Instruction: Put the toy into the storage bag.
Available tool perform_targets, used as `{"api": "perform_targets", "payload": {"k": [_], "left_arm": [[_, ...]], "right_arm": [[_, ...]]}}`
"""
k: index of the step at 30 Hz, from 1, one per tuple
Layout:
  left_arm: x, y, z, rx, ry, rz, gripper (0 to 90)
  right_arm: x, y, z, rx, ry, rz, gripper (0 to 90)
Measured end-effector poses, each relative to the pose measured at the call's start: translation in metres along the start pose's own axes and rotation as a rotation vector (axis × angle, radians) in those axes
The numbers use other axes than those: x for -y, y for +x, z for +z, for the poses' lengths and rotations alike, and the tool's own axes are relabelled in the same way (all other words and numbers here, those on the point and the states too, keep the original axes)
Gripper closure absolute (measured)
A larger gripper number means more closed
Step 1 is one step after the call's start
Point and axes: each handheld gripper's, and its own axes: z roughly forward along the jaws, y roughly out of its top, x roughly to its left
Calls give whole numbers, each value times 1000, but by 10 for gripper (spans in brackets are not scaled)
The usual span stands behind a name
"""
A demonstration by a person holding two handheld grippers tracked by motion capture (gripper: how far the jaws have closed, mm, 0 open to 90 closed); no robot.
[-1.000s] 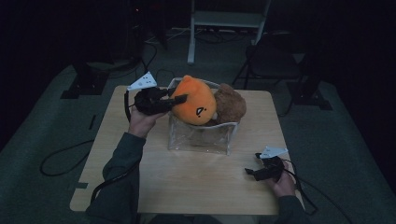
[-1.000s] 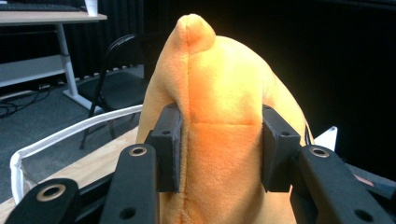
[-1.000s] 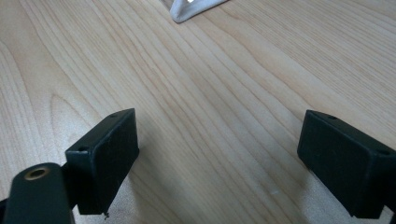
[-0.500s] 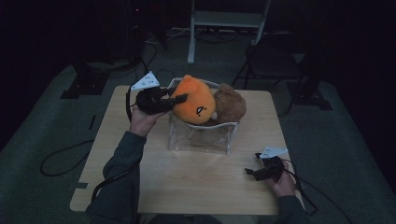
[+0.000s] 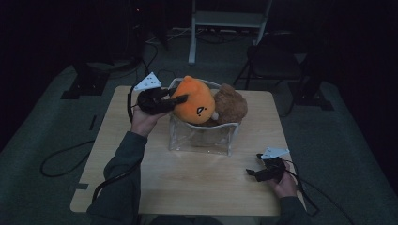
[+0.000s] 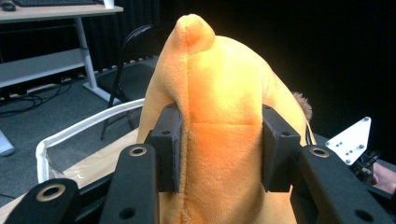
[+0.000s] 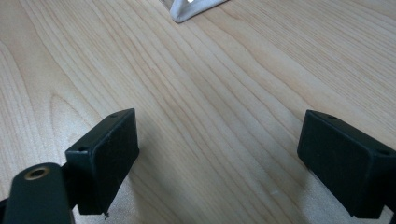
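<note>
The orange plush [image 5: 195,101] is pinched by the left gripper [image 5: 180,99] above the clear bag [image 5: 202,140], left of a brown plush [image 5: 231,105]. Soft and light, it is judged best squeezed mid-body. The right gripper [image 7: 218,163] is held wide over the table [image 5: 197,183].

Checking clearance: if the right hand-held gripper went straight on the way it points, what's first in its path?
Probably the clear bag's white-trimmed corner, across bare table. The right hand-held gripper is open and empty; depth is unclear.
</note>
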Motion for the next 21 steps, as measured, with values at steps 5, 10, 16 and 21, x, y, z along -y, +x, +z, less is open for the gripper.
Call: {"api": "perform_targets", "payload": {"k": [5, 10, 16, 21], "left_arm": [[0, 0, 1, -12, 6, 5, 579], [1, 1, 3, -19, 15, 7, 579], [2, 0, 5, -30, 29, 15, 578], [3, 0, 7, -38, 37, 18, 578]], "right_arm": [[0, 0, 0, 0, 0, 1, 117], [0, 0, 0, 0, 1, 1, 117], [0, 0, 0, 0, 1, 1, 117], [0, 0, 0, 0, 1, 1, 117]]}}
